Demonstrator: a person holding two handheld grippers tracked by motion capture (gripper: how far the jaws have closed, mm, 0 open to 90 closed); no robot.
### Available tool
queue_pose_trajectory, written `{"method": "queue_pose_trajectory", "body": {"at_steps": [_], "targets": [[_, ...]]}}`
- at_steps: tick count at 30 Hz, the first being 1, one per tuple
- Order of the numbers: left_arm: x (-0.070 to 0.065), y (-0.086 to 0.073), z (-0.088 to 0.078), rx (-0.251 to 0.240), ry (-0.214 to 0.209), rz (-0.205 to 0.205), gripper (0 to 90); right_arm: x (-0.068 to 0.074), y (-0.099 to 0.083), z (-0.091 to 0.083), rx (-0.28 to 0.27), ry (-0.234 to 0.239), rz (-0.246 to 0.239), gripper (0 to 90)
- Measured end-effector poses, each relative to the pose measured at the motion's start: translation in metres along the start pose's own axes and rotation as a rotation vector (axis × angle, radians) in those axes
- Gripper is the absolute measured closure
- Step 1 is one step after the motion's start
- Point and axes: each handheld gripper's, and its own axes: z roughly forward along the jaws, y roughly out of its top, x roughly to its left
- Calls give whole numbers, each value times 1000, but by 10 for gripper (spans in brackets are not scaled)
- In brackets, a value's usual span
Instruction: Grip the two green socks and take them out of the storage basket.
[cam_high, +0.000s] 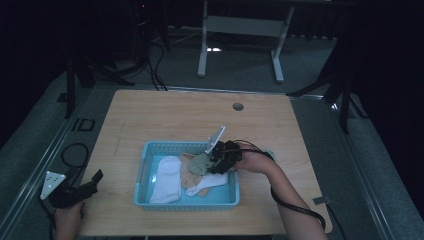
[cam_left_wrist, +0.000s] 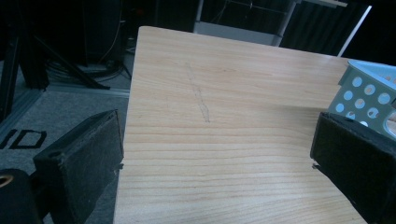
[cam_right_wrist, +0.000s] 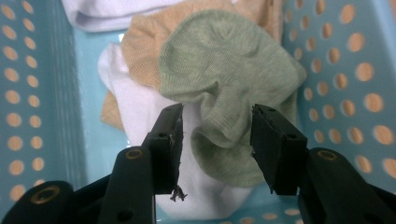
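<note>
Dark floor and black stands ring a pale wooden table (cam_high: 165, 115), where a light blue perforated plastic basket (cam_high: 145, 165) sits near the person's edge.

The right gripper (cam_right_wrist: 217, 135) reaches down into the basket from its right side. Its fingers (cam_right_wrist: 169, 135) stand apart, straddling a bunched fold of a sage-green knitted sock (cam_right_wrist: 229, 79) without pinching it yet. That sock lies on top of the pile, against the basket's right wall (cam_right_wrist: 345, 70).

The left gripper (cam_high: 82, 192) rests low at the table's near left corner, well apart from the basket, and its fingers (cam_left_wrist: 88, 154) are spread wide with bare wood between them.

Inside the basket, a white sock (cam_high: 167, 177) lies lengthwise along the left half. A tan sock (cam_high: 187, 172) lies in the middle, and a second white sock (cam_high: 207, 184) lies beneath the green one toward the near right.

As I judge it, the main risk is a double pick: the green fold sits directly on the white sock (cam_right_wrist: 140, 107), so closing too deep could catch both layers and drag the wrong one up. A shallow pinch on so loose a fold could also slip free on the lift. Since nothing steadies the light basket, a snagged sock might tug it across the table.
</note>
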Motion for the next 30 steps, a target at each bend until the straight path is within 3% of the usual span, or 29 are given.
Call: {"method": "queue_pose_trajectory", "body": {"at_steps": [6, 7, 8, 9, 12, 30], "targets": [[0, 0, 0, 0, -1, -2, 24, 0, 3, 8, 5, -1, -4, 595], [0, 0, 0, 0, -1, -2, 24, 0, 4, 8, 4, -7, -11, 684], [0, 0, 0, 0, -1, -2, 24, 0, 4, 8, 4, -7, -11, 684], [0, 0, 0, 0, 0, -2, 24, 1, 4, 6, -1, -18, -13, 759], [0, 0, 0, 1, -1, -3, 24, 0, 5, 2, -19, -24, -6, 807], [1, 0, 0, 5, -1, -5, 24, 8, 17, -41, -140, -42, -28, 836]]}}
